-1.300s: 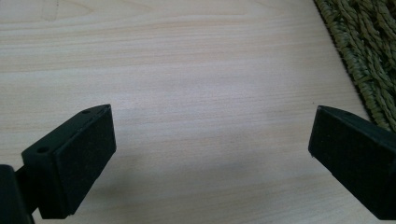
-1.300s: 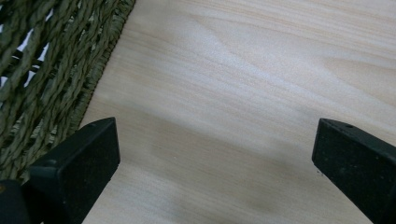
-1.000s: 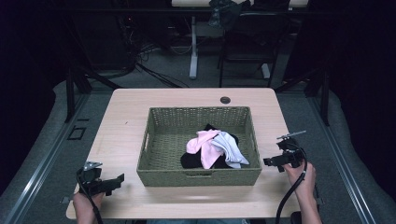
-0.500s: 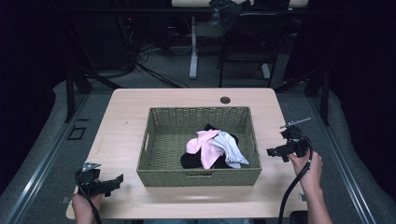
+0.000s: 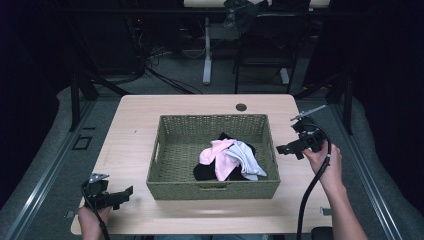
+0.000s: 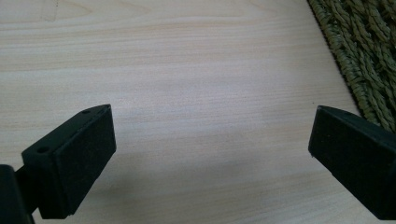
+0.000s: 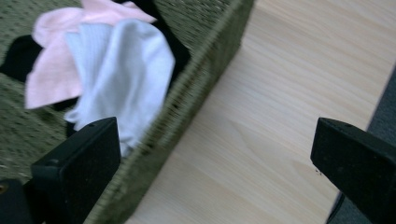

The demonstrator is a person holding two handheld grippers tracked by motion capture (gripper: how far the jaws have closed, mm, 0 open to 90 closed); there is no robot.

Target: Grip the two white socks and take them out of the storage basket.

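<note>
The right tool stands wide open and holds nothing; in the right gripper view its two jaws are far apart, one over the basket's near rim, the other over bare desk. It hangs above the desk just beside the basket's right wall, at about 3 o'clock from the clothes, touching nothing. The left tool is also wide open and empty; it sits low at the desk's 7 o'clock corner, its jaws over bare wood, with the basket's woven wall at 2 o'clock in the left gripper view.

The clothes lie in the right half of the basket: a pink piece and a white piece on top of a black piece.

Since a second ago the right tool has lifted and moved toward the far side of the desk, closer to the basket's right wall. The left tool and the clothes have not shifted.
</note>
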